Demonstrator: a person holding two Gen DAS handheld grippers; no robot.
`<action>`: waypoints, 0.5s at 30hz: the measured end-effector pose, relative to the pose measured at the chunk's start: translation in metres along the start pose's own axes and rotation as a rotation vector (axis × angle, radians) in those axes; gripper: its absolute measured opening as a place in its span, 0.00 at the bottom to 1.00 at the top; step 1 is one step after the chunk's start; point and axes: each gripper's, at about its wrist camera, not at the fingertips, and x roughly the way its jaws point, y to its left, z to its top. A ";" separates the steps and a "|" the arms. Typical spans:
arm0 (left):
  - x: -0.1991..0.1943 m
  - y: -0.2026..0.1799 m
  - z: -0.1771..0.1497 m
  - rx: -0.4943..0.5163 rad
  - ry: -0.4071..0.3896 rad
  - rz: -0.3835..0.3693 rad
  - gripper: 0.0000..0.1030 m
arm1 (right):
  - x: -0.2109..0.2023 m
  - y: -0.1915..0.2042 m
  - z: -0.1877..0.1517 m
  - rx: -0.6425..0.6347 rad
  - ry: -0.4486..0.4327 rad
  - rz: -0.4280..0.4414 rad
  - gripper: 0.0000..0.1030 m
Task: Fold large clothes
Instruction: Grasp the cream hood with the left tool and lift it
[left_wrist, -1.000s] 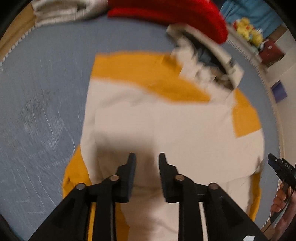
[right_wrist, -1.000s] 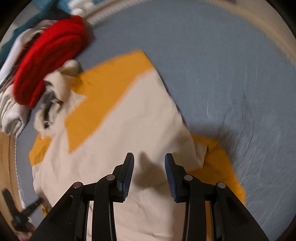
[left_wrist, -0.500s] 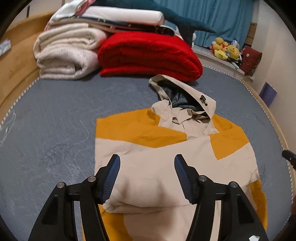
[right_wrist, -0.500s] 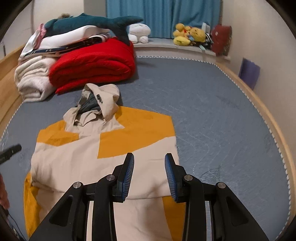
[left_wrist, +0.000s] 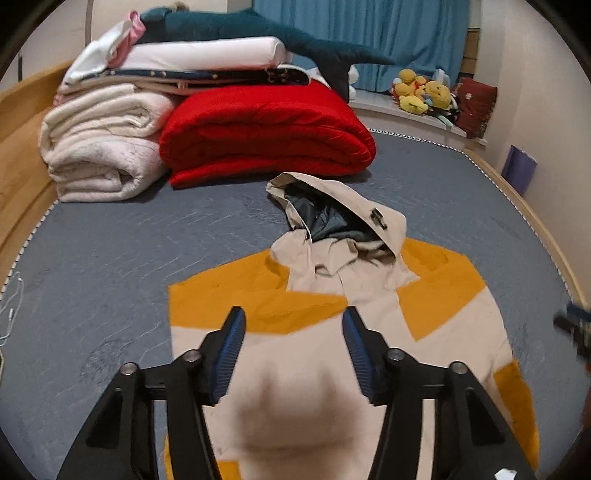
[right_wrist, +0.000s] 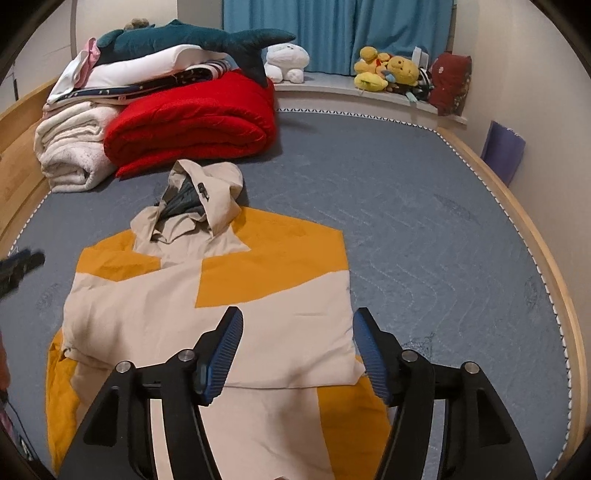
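A second ago both grippers hung low over the jacket (right_wrist: 207, 310), pointing steeply down so that cloth filled each view. Now both have lifted and tipped up. The far end of the bed (right_wrist: 424, 229) shows, with the red blanket (left_wrist: 266, 136) and the hood (left_wrist: 332, 210). The left gripper (left_wrist: 293, 350) opened wide from nearly closed and has just been closing a little; nothing sits between its jaws. The right gripper (right_wrist: 297, 350) has just been opening, also empty.
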 end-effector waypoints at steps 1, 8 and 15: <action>0.011 0.001 0.012 -0.007 0.005 -0.001 0.40 | 0.002 0.000 -0.001 -0.004 0.005 -0.002 0.61; 0.103 0.010 0.079 -0.016 0.066 0.033 0.12 | 0.009 -0.005 0.004 0.058 0.029 0.001 0.61; 0.204 0.023 0.131 -0.062 0.136 -0.028 0.11 | 0.014 0.003 0.004 0.010 0.005 -0.008 0.16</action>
